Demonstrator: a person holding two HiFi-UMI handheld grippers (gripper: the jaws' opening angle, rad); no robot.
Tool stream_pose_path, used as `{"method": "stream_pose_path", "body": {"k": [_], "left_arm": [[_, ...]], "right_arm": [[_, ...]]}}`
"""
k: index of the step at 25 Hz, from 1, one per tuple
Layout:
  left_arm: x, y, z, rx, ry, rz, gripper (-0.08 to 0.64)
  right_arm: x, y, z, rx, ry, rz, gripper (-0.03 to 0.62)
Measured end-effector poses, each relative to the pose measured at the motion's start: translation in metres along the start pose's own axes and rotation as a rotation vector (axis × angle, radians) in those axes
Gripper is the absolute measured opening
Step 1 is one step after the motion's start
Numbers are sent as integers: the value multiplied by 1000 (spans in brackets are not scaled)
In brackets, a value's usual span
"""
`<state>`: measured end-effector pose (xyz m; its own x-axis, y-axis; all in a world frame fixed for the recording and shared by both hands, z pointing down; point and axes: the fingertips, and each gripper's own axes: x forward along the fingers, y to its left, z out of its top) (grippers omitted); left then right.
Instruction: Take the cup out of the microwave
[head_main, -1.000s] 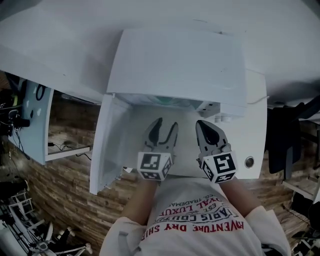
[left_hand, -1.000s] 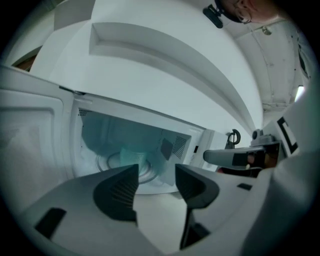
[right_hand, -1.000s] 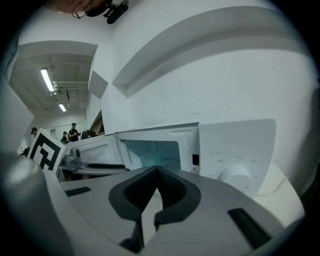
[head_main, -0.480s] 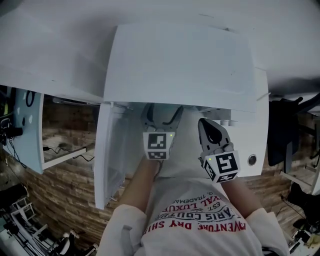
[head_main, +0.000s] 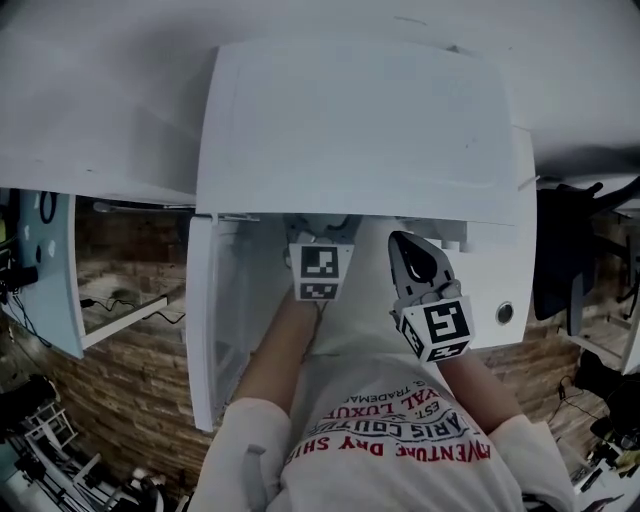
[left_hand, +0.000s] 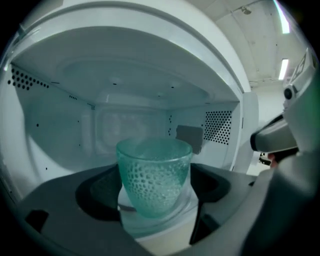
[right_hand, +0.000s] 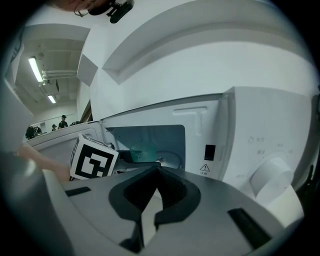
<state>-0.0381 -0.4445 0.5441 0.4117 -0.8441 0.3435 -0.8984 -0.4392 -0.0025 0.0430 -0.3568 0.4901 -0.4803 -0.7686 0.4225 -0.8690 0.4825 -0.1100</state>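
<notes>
Noted microwave (head_main: 350, 130) door (head_main: 212, 330) standing open at left. Found left gripper (left_hand: 155, 220) reaching into the cavity, jaws just opened to full spread. Saw green dimpled glass cup (left_hand: 154, 180) upright on the turntable (left_hand: 172, 220), squarely between those jaws and apparently clear of both. Recorded right gripper (head_main: 405, 250) outside the cavity, before the control panel near the dial (right_hand: 270, 175), jaws clenched together on nothing.

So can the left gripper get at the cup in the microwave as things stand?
Probably yes. The door is open and the left gripper reaches into the microwave. Its fingers have just opened wide, and the cup stands upright between them, ungripped. Nothing seems to block it.
</notes>
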Motion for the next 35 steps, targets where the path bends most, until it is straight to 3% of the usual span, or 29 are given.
{"method": "stream_pose_path", "body": {"k": [13, 25, 35], "left_arm": [[0, 4, -1, -13, 36, 2, 380], [-79, -22, 12, 4, -3, 5, 380], [-149, -47, 53, -17, -55, 27, 379]], "right_arm": [[-6, -12, 1, -3, 7, -33, 5], [-20, 4, 14, -19, -42, 6, 5], [-51, 24, 35, -32, -141, 24, 5]]}}
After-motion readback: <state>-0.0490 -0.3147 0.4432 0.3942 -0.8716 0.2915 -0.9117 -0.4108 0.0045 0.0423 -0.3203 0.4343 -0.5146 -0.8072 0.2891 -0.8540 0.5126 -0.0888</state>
